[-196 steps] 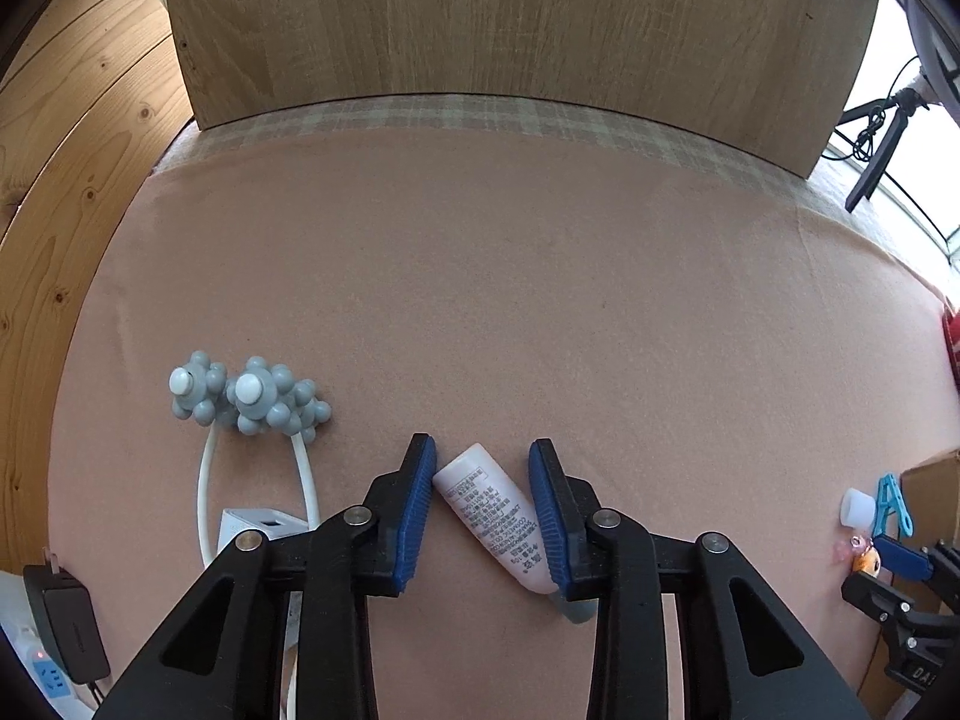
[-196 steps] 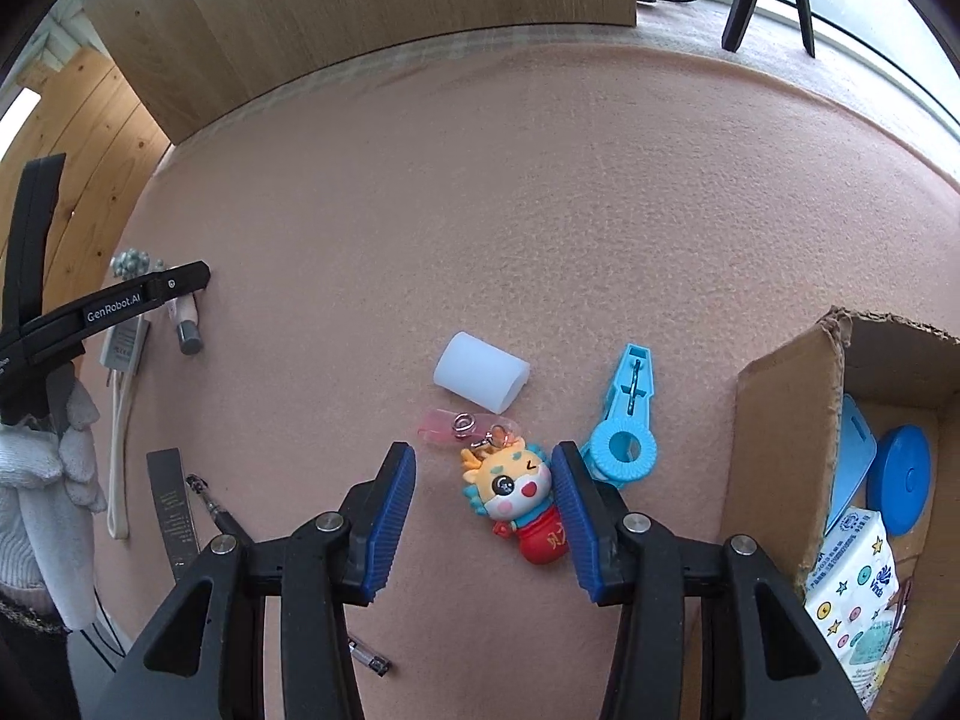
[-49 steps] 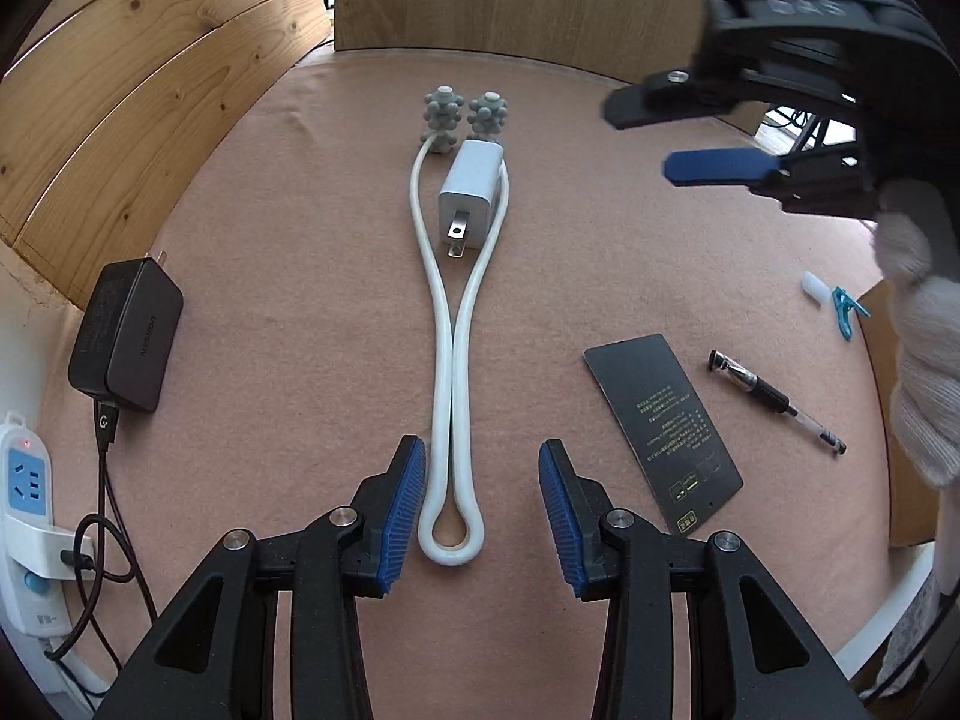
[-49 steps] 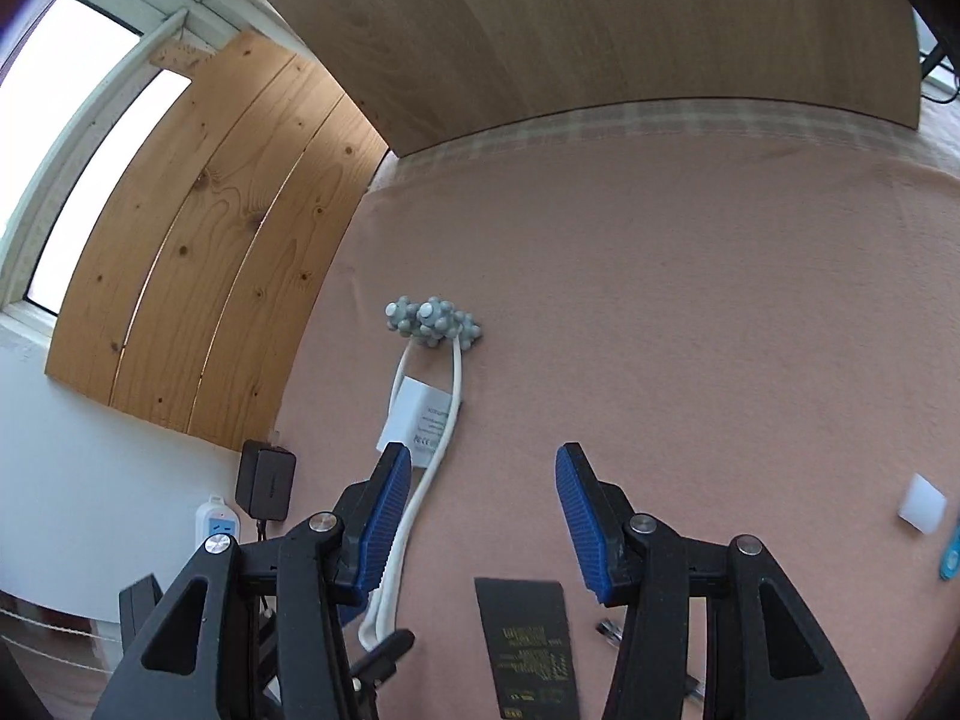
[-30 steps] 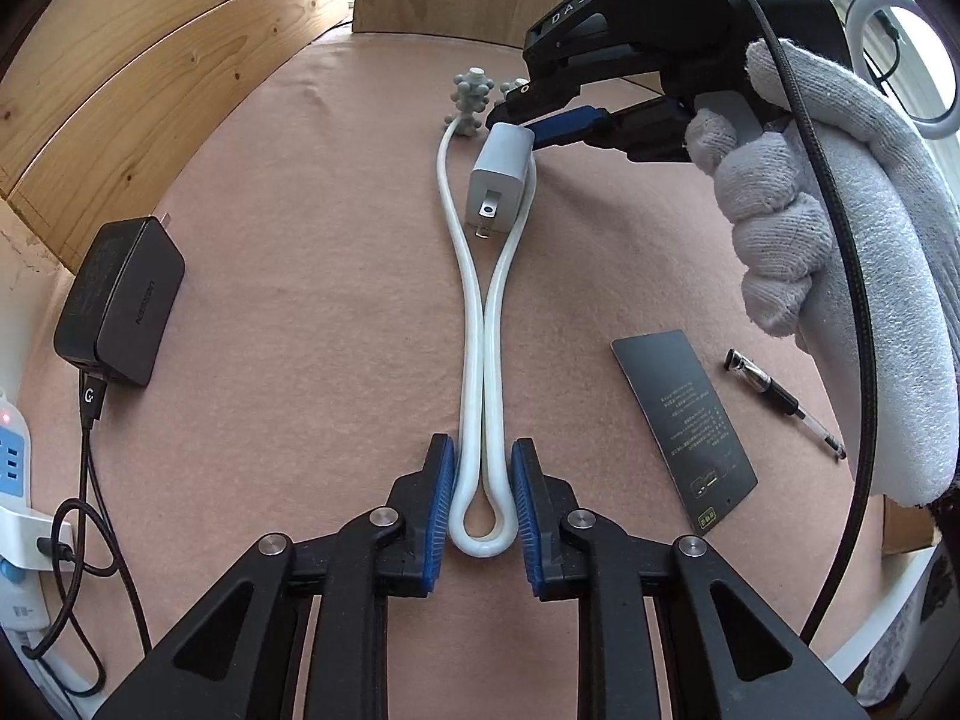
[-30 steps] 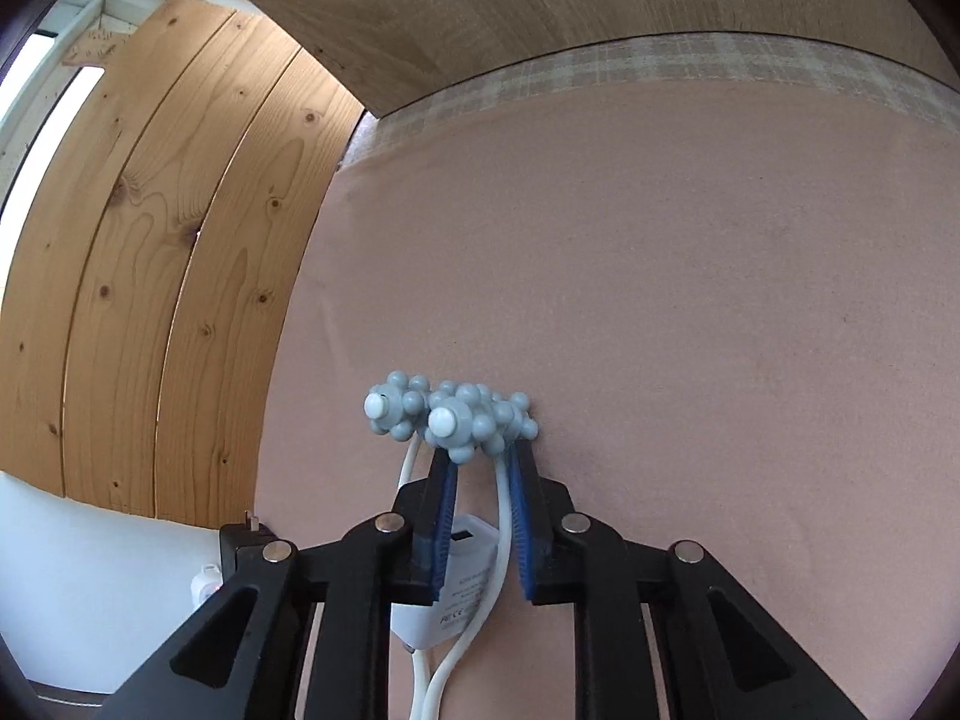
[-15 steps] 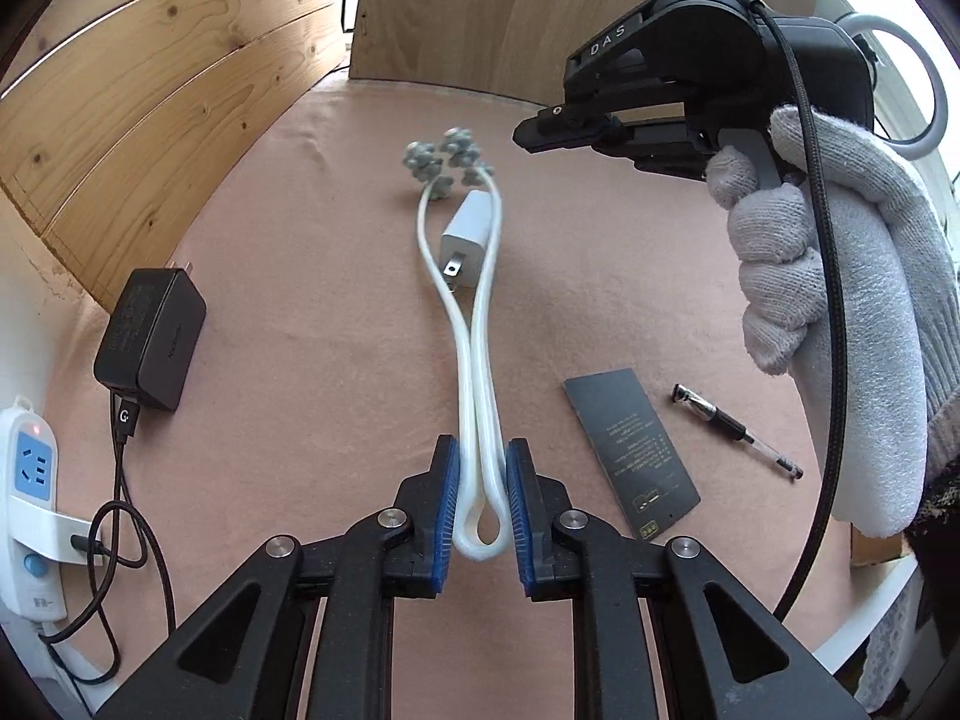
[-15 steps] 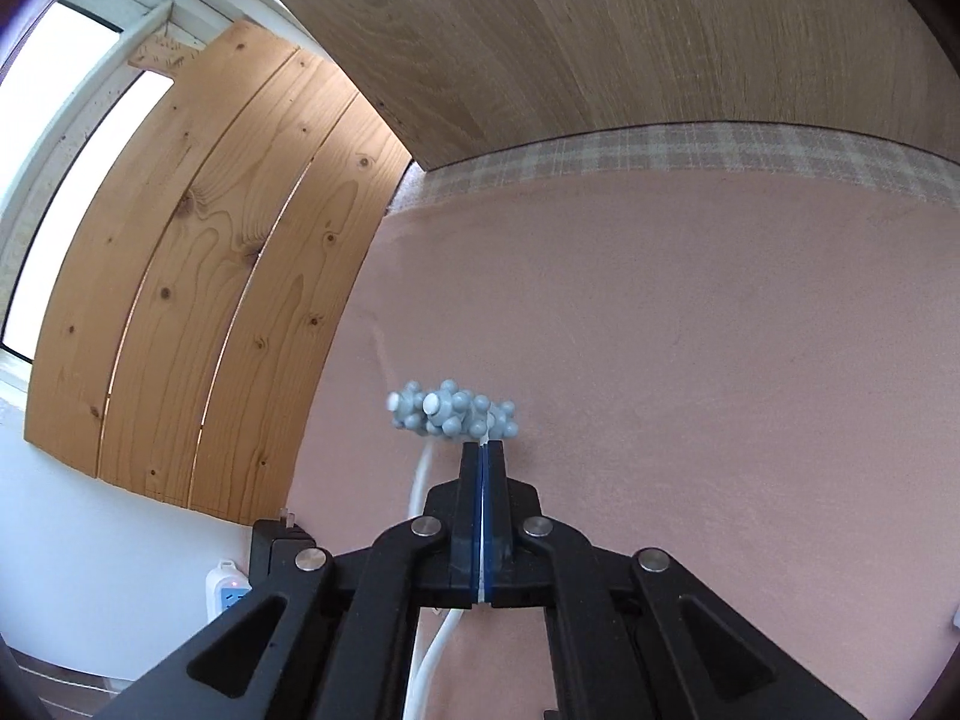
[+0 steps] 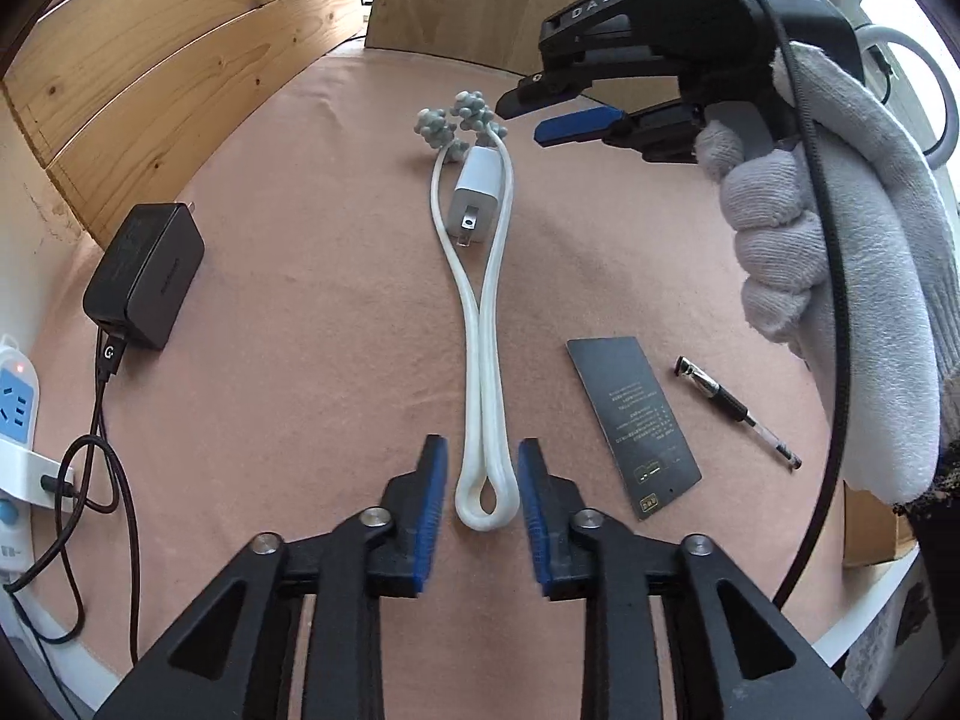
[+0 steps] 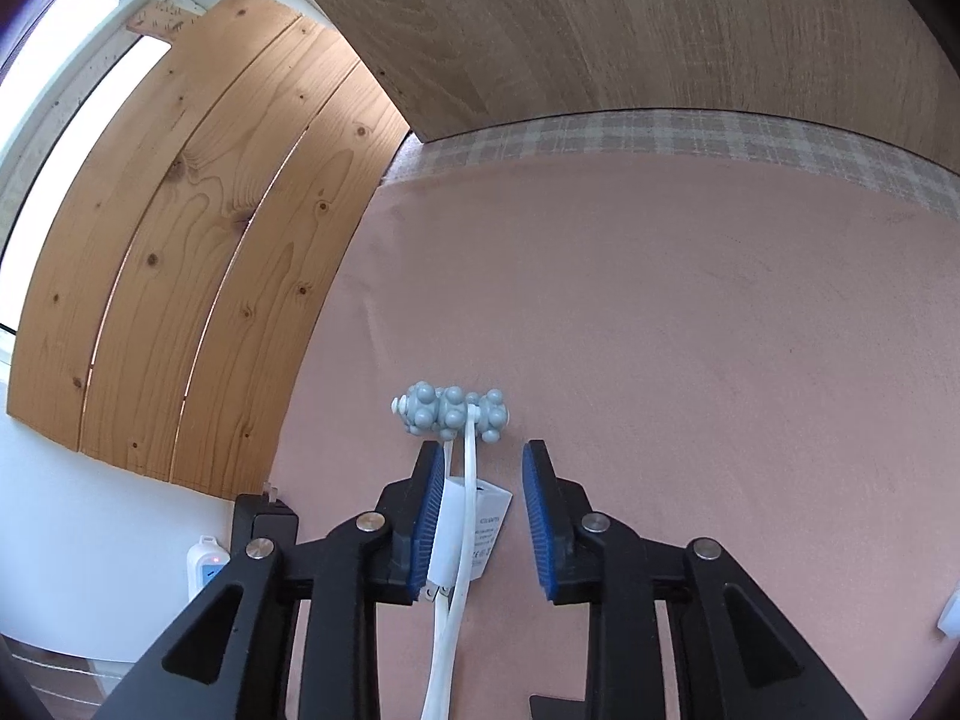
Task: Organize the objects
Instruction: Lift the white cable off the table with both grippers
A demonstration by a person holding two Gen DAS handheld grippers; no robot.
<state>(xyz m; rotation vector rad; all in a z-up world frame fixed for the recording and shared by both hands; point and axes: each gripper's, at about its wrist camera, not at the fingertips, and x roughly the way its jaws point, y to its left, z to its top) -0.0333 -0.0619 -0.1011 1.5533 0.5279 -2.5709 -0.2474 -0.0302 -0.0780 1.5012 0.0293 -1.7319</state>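
Item: white looped massage roller with grey knobbly ball heads (image 9: 485, 324), lying lengthwise on the pink felt table cover (image 9: 300, 300); we take it as our landmark. Our left gripper (image 9: 483, 483) straddles its closed loop end, blue pads spreading and clear of the tube on both sides, nothing pinched. Our right gripper (image 10: 483, 501) hangs above the ball-head end, its jaws likewise opening; whether its left pad touches the roller or the white plug-in charger cube (image 9: 477, 197) that sits between the roller's two arms just below the heads, we cannot tell. Right of the roller: a black printed card (image 9: 633, 423), then a black pen (image 9: 738, 411). Left of it: a black power adapter (image 9: 144, 276). Handling note, our judgement: we should free the charger before lifting, then regrip squarely across both tubes so the springy loop does not slip or twist.
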